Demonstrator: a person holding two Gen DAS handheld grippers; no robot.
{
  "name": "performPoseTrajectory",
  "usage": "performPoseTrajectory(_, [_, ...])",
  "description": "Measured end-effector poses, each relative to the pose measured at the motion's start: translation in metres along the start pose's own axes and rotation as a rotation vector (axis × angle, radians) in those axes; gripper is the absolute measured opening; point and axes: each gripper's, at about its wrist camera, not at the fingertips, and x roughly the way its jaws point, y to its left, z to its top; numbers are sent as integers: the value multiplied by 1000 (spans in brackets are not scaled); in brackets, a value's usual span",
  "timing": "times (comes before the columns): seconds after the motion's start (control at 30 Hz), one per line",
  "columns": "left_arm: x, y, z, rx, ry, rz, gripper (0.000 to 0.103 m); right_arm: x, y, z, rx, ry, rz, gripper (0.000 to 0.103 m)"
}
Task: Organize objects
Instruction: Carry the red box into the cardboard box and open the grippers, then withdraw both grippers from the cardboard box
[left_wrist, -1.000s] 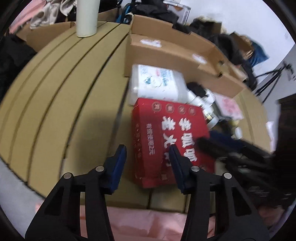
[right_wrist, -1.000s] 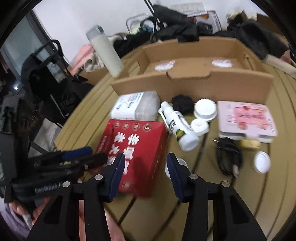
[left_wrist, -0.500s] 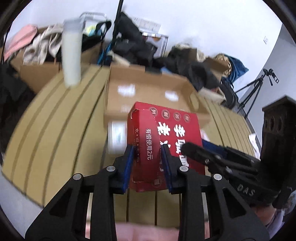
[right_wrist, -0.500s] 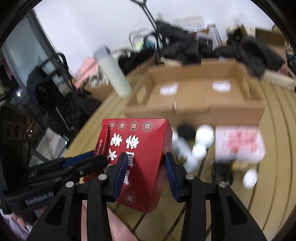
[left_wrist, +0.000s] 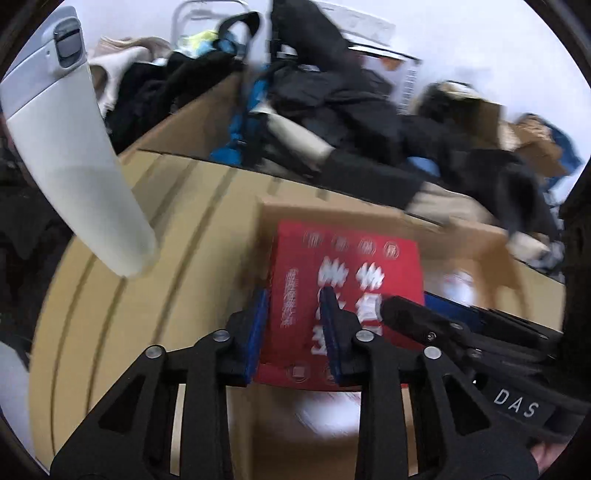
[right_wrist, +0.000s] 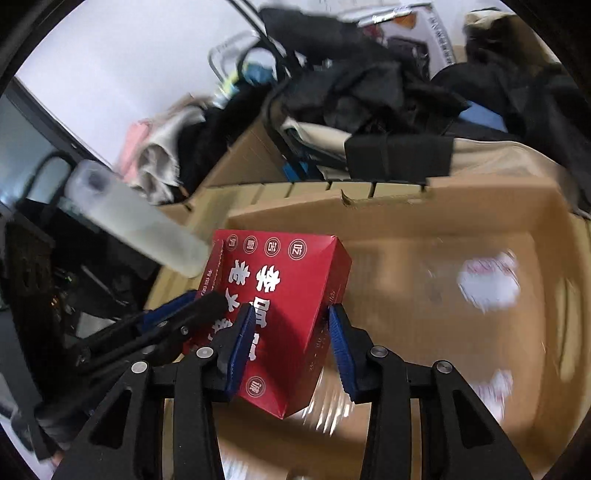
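A red box with white Chinese characters (left_wrist: 347, 273) (right_wrist: 280, 295) is held in the air by both grippers. My left gripper (left_wrist: 295, 328) is shut on its left edge. My right gripper (right_wrist: 291, 332) is shut on its right corner. The box hangs over the left end of an open cardboard box (right_wrist: 443, 314) (left_wrist: 461, 236) whose floor carries white labels. Each gripper shows in the other's view, the right one at lower right of the left wrist view (left_wrist: 461, 332), the left one at left of the right wrist view (right_wrist: 166, 325).
A tall white tumbler (left_wrist: 70, 155) (right_wrist: 136, 229) stands on the slatted wooden table (left_wrist: 147, 295) left of the cardboard box. Dark clothes and bags (left_wrist: 351, 110) are piled behind the table. Another cardboard box (left_wrist: 199, 125) sits at the back.
Both grippers have carried the red box up and forward, from the table's front to above the cardboard box. The small items on the table have dropped out of view.
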Motion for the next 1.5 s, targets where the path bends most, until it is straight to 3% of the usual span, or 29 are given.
performPoseTrajectory(0.07, [3, 7, 0, -6, 21, -12, 24, 20, -2, 8, 14, 37, -19, 44])
performPoseTrajectory(0.17, [-23, 18, -6, -20, -13, -105, 43, 15, -9, 8, 27, 26, -4, 44])
performPoseTrajectory(0.23, [-44, 17, -7, -7, -51, -101, 55, -7, -8, 7, 1, -20, -18, 47])
performPoseTrajectory(0.27, [-55, 17, -6, 11, -62, -91, 58, -23, -6, 6, -20, -47, -36, 59])
performPoseTrajectory(0.3, [-67, 16, -5, 37, -68, -71, 68, -37, -2, 5, -46, -67, -54, 71])
performPoseTrajectory(0.33, [-81, 13, -5, 69, -66, -37, 78, -50, 1, 5, -69, -81, -68, 94])
performPoseTrajectory(0.4, [-113, 9, -12, 128, -92, 45, 81, -88, 7, -3, -141, -128, -107, 98])
performPoseTrajectory(0.5, [-155, 7, -29, 175, -130, 104, 94, -147, 7, -23, -221, -177, -216, 98])
performPoseTrajectory(0.67, [-228, 10, -77, 171, -193, 131, 100, -213, -1, -71, -205, -208, -283, 98])
performPoseTrajectory(0.9, [-275, 5, -163, 171, -266, 173, 103, -255, 18, -169, -253, -282, -269, 98])
performPoseTrajectory(1.0, [-285, 7, -204, 142, -259, 132, 103, -267, 29, -209, -241, -324, -237, 98])
performPoseTrajectory(1.17, [-294, 18, -283, 93, -264, 37, 103, -268, 43, -302, -295, -473, -168, 103])
performPoseTrajectory(1.2, [-293, 19, -291, 97, -251, 11, 103, -261, 45, -320, -314, -462, -172, 103])
performPoseTrajectory(1.3, [-284, 18, -313, 129, -206, -16, 103, -230, 45, -356, -321, -282, -147, 103])
performPoseTrajectory(1.5, [-272, 9, -309, 129, -245, -39, 103, -216, 38, -364, -271, -218, -103, 103])
